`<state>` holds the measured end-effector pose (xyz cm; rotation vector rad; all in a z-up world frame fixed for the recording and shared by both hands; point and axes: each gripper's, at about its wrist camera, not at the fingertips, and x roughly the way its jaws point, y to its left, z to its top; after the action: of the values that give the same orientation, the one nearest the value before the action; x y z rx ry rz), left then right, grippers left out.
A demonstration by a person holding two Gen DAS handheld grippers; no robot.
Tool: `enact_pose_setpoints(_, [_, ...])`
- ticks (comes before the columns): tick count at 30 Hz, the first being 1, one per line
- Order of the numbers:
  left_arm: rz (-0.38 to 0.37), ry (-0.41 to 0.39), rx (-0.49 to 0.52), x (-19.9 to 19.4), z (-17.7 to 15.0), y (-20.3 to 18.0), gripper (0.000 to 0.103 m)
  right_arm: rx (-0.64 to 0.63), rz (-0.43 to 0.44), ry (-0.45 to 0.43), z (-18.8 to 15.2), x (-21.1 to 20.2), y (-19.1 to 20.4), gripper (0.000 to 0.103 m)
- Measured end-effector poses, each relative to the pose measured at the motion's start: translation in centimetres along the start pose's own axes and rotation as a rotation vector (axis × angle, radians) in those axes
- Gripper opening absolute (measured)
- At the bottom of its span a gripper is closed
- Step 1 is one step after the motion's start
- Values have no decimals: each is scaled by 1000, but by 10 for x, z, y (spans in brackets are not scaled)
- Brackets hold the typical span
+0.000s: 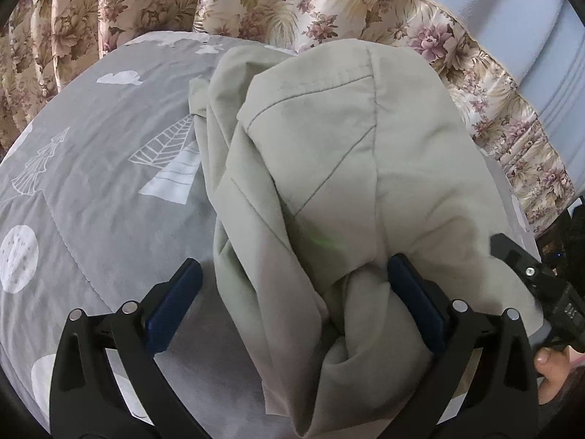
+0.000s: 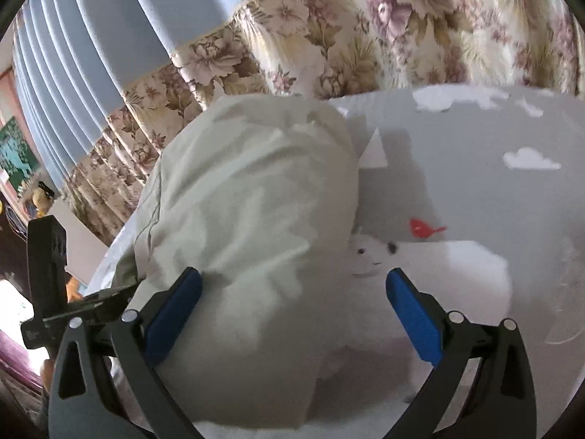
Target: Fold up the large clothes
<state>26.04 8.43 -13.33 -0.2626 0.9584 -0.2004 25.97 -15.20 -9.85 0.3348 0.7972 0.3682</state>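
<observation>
Trousers (image 1: 329, 168) of pale sage-green cloth lie bunched on a grey bedspread (image 1: 109, 168) printed with white trees, clouds and moons. In the left wrist view the garment runs from the far edge of the bed down toward the camera, its stitched seams and a pocket line showing on the upper layer, with a twisted roll of cloth at the near end. The left tongs (image 1: 294, 292) stand spread wide: the right blue pad touches the edge of that roll, while the left pad hangs over bare bedspread, apart from the cloth, so nothing is pinched. At the right edge of this view the other tool's black body and a fingertip of the person's hand (image 1: 548, 362) show.

In the right wrist view the same trousers (image 2: 248, 219) rise as a rumpled heap on the left half of the frame, somewhat blurred. The right tongs (image 2: 294, 292) are also spread wide; the left blue pad lies against the flank of the heap and the right pad hovers over the bedspread (image 2: 475, 190), over a white printed animal near a small red bird. The cloth is between the pads but not squeezed.

Floral curtains (image 1: 292, 0) hang behind the bed, beside pale blue drapes (image 2: 109, 36).
</observation>
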Motion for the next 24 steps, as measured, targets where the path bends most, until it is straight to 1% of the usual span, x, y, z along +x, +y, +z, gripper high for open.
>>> enact_pose_setpoints(1, [-17,2,4,-1,1,0,92,29,45,28,1,8,-2,100])
enact_pose_setpoints(2, [-55,7,8,-2,1,0,78,40,77,41,1,13,-2,94])
enact_pose_setpoints(3, [-108,17,17,-3,2,0,72,38,112,45,2,15,-1,88])
enact_pose_setpoints(4, [-129,22,25,-3,2,0,62,18,111,38,3,16,2,83])
enact_pose_setpoints(5, [-145,28,33,-4,3,0,57,-13,97,35,3,15,7,77])
enact_pose_setpoints(6, [-164,39,44,-4,6,0,54,-31,90,36,3,14,10,75])
enact_pose_setpoints(8, [-176,55,56,-6,9,-2,45,-49,94,40,6,11,11,65])
enact_pose_setpoints(9, [-168,53,66,-7,10,-4,43,-60,100,35,8,9,11,62])
enact_pose_setpoints(10, [-151,47,86,-9,10,-9,39,-82,97,24,9,7,13,59])
enact_pose_setpoints(11, [-117,34,117,-13,12,-18,35,-101,92,9,8,4,15,55])
enact_pose_setpoints(13, [-83,17,138,-18,14,-27,29,-136,90,-34,7,-7,19,51])
enact_pose_setpoints(14, [-78,8,141,-21,16,-32,26,-143,93,-49,8,-11,18,49])
enact_pose_setpoints(17, [-75,-25,154,-34,17,-45,24,-156,107,-96,12,-34,14,47])
enact_pose_setpoints(20, [-63,-70,223,-49,14,-83,24,-183,85,-145,17,-65,2,47])
enact_pose_setpoints(21, [-70,-72,234,-51,13,-91,24,-182,76,-154,17,-73,-4,47])
enact_pose_setpoints(24, [-134,-70,252,-50,5,-125,24,-175,26,-180,18,-107,-34,47])
